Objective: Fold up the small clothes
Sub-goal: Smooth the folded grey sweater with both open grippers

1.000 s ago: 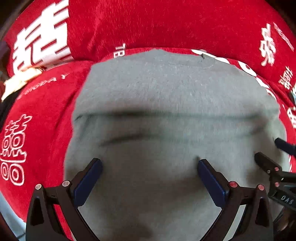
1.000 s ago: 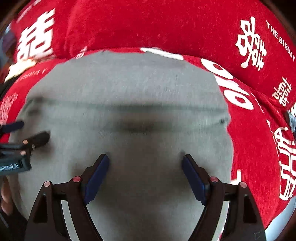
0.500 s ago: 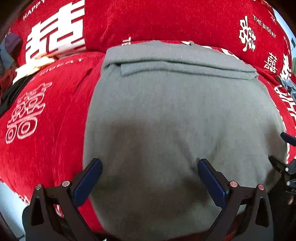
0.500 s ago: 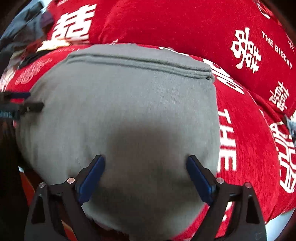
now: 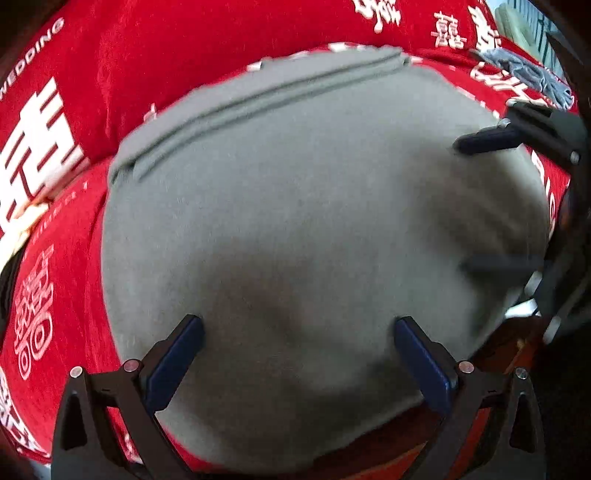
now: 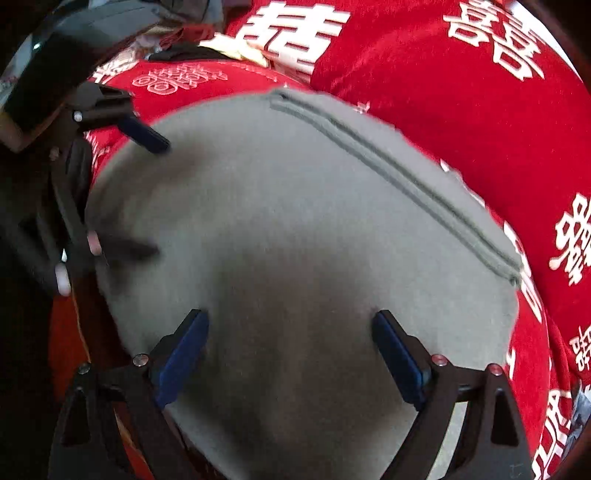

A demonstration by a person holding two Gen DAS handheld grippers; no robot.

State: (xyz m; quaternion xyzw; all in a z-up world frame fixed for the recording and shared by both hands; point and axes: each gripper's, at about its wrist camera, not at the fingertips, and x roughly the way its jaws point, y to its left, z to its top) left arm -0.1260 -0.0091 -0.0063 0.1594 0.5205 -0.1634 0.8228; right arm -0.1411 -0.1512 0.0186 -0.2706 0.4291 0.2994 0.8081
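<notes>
A grey folded garment (image 5: pixel 295 206) lies flat on the red cover, its stitched hem along the far edge. My left gripper (image 5: pixel 297 325) hangs open over the garment's near part, with only cloth below its blue pads. My right gripper (image 6: pixel 291 317) is open too, over the same garment (image 6: pixel 295 221) near its front edge, with nothing pinched. Each view catches the other tool at its side: the right gripper (image 5: pixel 480 203) at the garment's right edge, the left gripper (image 6: pixel 144 194) at its left edge. Both stand open there.
The red cover (image 5: pixel 55 258) with white characters rises into a cushion behind (image 6: pixel 461 92). A grey-blue cloth (image 5: pixel 528 74) lies at the far right. A pile of other clothes (image 6: pixel 184 22) sits at the far left. An orange-brown front edge (image 5: pixel 498 350) shows below the garment.
Both grippers drew back toward the garment's near edge and rolled, so the hem now runs slanted. The garment's near edge and the orange-brown front came into view. Both stayed open.
</notes>
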